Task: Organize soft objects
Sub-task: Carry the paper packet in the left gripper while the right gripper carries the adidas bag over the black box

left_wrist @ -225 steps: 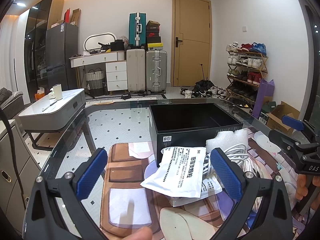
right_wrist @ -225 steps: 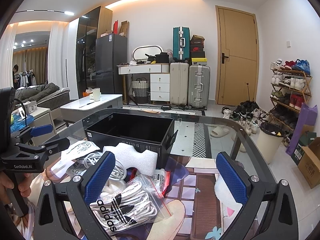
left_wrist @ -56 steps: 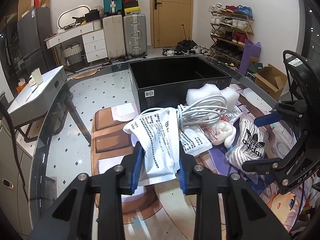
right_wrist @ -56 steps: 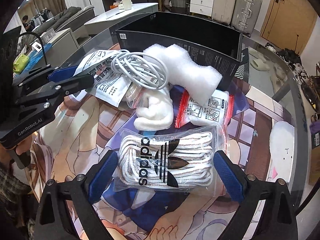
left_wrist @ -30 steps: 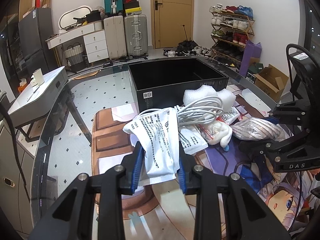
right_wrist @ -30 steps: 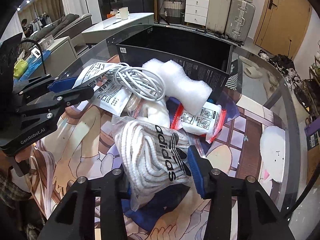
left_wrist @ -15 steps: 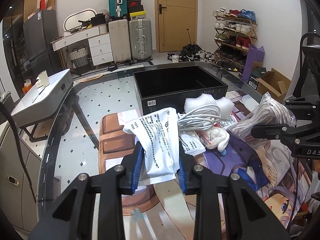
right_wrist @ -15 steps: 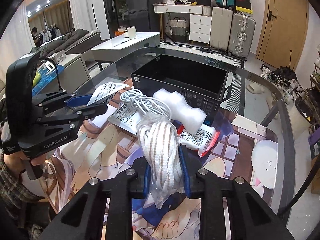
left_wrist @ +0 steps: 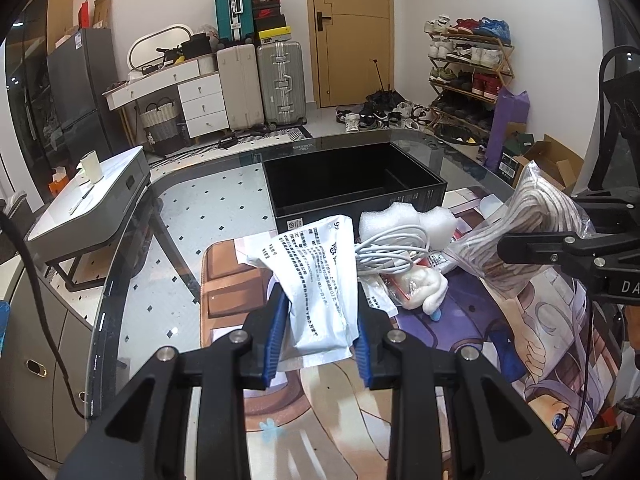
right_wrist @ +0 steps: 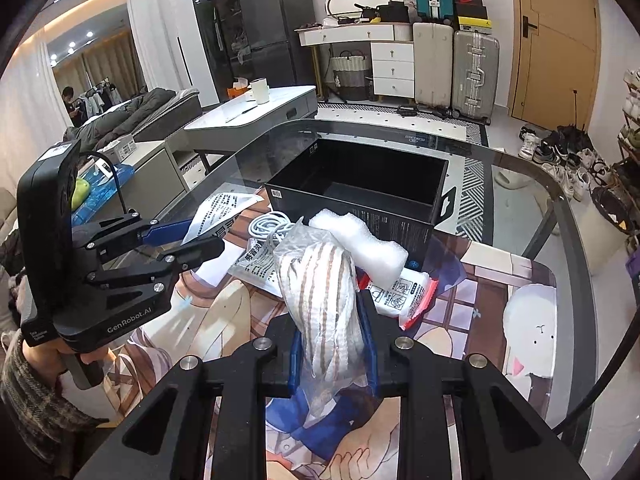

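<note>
Nearest in each wrist view, a load is already gripped: the left gripper [left_wrist: 318, 334] is closed on a white printed pouch [left_wrist: 320, 280], and the right gripper [right_wrist: 332, 346] is clamped on a clear bag of striped laces [right_wrist: 324, 292], both held above the tabletop [right_wrist: 532, 208]. Beyond them, a coiled white cable [left_wrist: 390, 248], a white foam piece [right_wrist: 360, 246] and a red-edged sachet [right_wrist: 404, 294] are left lying on the printed mat [left_wrist: 460, 340]. Farthest, the black box [right_wrist: 360, 184] is seen with nothing inside, so the sorting is judged barely begun.
</note>
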{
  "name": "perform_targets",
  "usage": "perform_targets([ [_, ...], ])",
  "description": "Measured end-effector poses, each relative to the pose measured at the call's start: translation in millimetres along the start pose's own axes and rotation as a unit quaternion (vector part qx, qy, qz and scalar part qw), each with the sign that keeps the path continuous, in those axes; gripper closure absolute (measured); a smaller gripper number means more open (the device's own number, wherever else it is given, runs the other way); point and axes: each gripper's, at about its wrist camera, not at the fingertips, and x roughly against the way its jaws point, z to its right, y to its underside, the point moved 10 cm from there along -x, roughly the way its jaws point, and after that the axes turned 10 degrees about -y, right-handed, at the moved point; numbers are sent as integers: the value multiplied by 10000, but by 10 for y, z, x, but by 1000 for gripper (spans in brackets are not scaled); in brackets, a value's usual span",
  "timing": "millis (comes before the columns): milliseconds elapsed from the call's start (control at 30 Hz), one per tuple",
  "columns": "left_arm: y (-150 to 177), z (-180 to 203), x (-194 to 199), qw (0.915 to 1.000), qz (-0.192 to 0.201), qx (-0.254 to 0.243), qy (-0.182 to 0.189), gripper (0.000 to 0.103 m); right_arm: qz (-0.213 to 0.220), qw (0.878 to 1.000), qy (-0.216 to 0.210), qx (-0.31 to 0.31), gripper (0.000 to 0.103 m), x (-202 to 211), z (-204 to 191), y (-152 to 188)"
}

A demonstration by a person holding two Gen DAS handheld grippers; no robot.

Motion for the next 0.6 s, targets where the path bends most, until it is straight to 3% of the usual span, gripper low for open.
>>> perform_targets([
  [600,-397,32,237,9994,305,-23,-128,75,411,9991,11,-44,79,270,-59,-397],
])
